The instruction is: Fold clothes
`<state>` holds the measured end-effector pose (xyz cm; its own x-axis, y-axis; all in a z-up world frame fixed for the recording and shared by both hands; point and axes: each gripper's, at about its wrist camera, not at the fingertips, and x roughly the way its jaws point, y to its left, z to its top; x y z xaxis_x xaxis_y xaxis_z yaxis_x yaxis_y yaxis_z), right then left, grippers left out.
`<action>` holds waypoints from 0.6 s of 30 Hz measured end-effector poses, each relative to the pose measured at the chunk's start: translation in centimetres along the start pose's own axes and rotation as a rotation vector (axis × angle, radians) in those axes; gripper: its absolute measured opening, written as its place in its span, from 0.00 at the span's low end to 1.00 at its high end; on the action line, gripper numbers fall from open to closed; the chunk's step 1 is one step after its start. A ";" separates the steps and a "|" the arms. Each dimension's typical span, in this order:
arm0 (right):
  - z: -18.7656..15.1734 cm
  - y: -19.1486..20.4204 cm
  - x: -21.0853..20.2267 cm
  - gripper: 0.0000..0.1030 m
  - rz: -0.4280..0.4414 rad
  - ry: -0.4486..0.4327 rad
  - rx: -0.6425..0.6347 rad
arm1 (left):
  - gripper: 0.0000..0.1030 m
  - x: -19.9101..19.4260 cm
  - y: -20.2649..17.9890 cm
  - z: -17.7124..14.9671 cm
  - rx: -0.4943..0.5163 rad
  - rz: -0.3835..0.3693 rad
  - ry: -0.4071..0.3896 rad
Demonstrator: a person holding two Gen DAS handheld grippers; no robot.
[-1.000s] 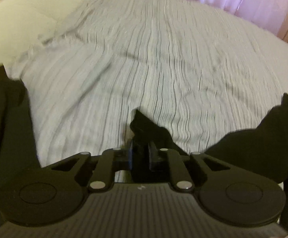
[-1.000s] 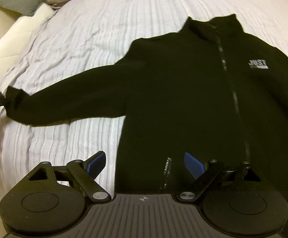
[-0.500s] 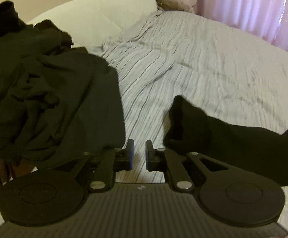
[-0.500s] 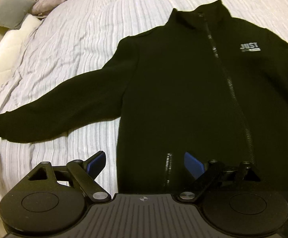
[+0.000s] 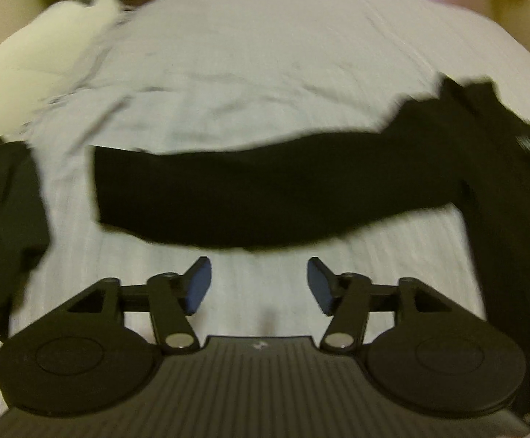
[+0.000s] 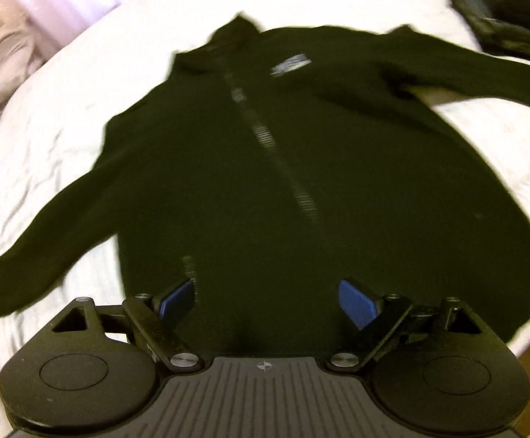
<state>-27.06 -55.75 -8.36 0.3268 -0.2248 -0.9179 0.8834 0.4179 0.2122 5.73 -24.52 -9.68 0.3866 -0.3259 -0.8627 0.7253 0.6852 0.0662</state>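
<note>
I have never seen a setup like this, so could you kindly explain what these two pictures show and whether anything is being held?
There is no robot here: a person holds a two-finger gripper in each hand, and a fisheye camera on each looks along its fingers. The left view shows the left gripper, its jaws opening with nothing between them, above a pale bedspread where one sleeve of a black zip jacket lies stretched out. The right view shows the right gripper, open and empty, over the jacket's lower edge. The jacket lies flat, front up. A dark clothes heap lies at the left.
</note>
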 end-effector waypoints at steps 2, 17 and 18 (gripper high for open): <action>-0.1 -2.1 -1.1 0.87 -0.021 -0.029 0.019 | 0.63 -1.1 -2.9 -0.9 0.041 -0.028 0.015; -4.0 -18.1 -6.3 1.00 -0.149 -0.030 0.012 | 0.85 -8.9 -18.1 -7.3 0.133 0.053 0.071; -4.3 -18.8 -6.5 1.00 -0.139 -0.023 0.005 | 0.85 -9.3 -18.9 -7.6 0.134 0.060 0.070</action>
<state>-47.27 -58.39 -7.78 0.2090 -0.3007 -0.9305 0.9222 0.3772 0.0853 -15.93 -29.45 -6.72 0.3944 -0.2377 -0.8877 0.7733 0.6077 0.1809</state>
